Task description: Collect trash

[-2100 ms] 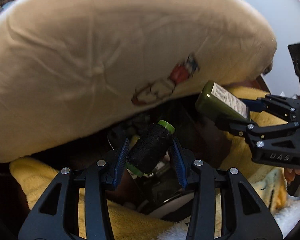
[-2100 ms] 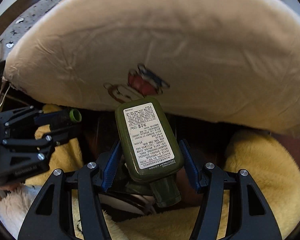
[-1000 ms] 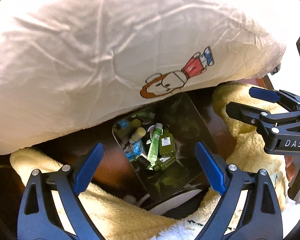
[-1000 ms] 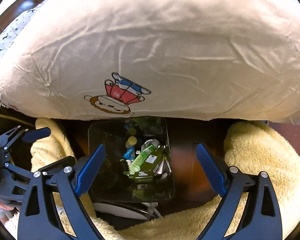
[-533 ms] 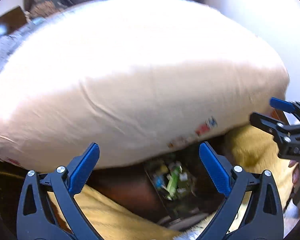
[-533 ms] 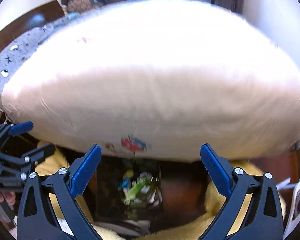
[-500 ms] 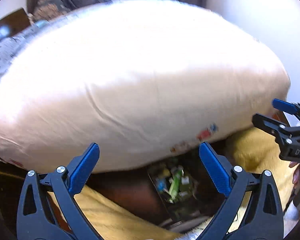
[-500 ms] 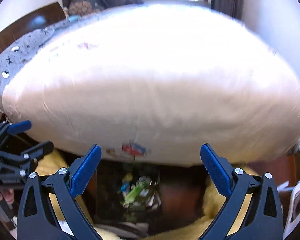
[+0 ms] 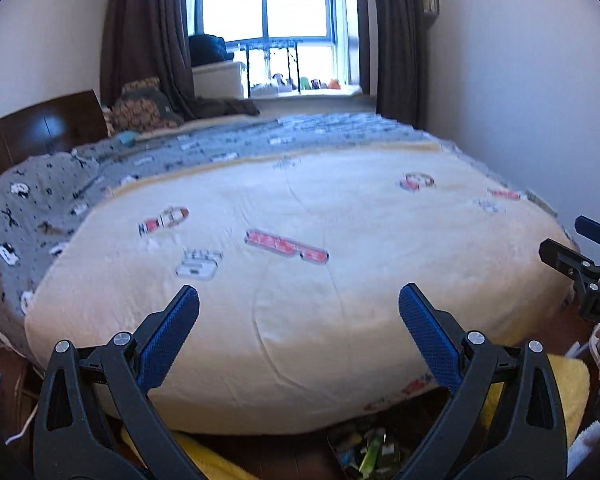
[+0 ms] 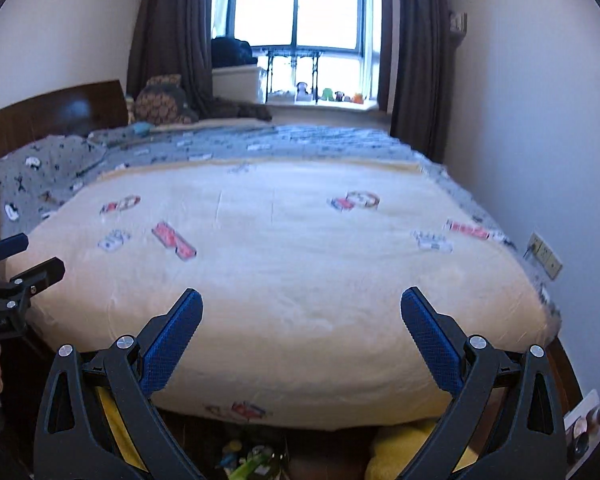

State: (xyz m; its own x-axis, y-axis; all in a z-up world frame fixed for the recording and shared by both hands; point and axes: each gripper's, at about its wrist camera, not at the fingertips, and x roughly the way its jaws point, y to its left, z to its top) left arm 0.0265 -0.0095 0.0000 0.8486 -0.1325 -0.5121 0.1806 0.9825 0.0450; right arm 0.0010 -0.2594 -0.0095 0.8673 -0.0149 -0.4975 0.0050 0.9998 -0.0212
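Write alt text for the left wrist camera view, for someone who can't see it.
The open left gripper, blue-padded jaws spread wide and empty, points across a bed covered by a cream cartoon-print blanket. The open right gripper shows at the right edge, and a dark bin of green bottles sits on the floor at the bed's foot.

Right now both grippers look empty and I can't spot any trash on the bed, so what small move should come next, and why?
Probably pan both cameras sideways to search. The left gripper and right gripper are open and empty, the cream blanket shows no litter, and the bin below already holds bottles.
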